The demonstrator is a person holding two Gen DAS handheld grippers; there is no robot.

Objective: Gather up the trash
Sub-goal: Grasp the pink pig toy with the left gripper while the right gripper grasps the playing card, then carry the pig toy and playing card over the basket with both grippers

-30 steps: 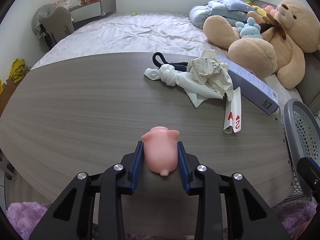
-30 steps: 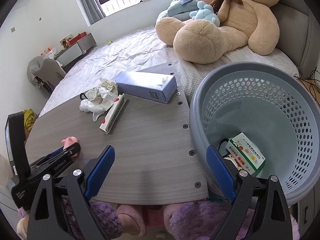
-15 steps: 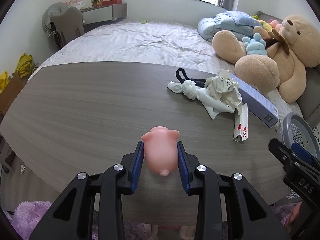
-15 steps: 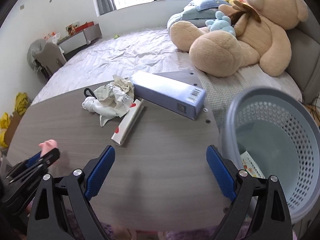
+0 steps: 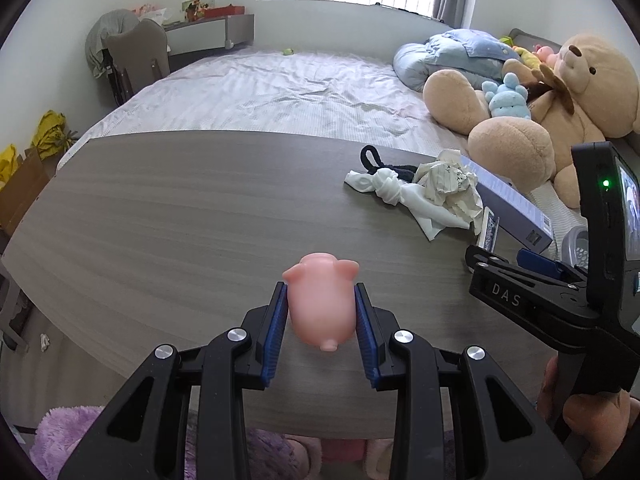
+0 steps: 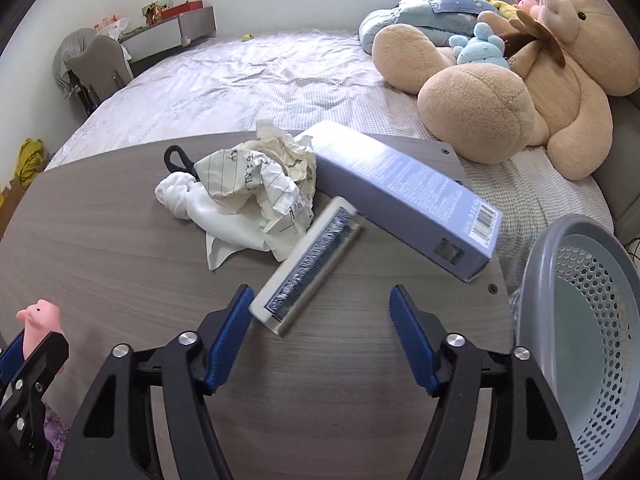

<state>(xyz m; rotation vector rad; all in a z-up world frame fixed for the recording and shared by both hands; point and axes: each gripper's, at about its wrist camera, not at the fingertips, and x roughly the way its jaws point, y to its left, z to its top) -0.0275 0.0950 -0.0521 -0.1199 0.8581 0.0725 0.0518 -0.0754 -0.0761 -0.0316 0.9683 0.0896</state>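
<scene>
While the left gripper (image 5: pixel 321 312) clamps a smooth rubbery pink pig (image 5: pixel 320 300), the right gripper (image 6: pixel 320 334), closing, hovers tilted over the woodgrain worktop (image 6: pixel 100 248) with nothing between its jaws.

Teddy bear (image 6: pixel 560 76) on bed (image 6: pixel 248 76)

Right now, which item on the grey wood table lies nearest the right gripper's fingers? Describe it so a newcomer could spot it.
Start at the grey wood-grain table beside the bed, then find the long pale blue carton near its far right edge. Just in front of that carton, and right of the crumpled lined paper, lies a slim white rectangular pack with a dark printed centre strip: the only flat, stick-like item there.
</scene>
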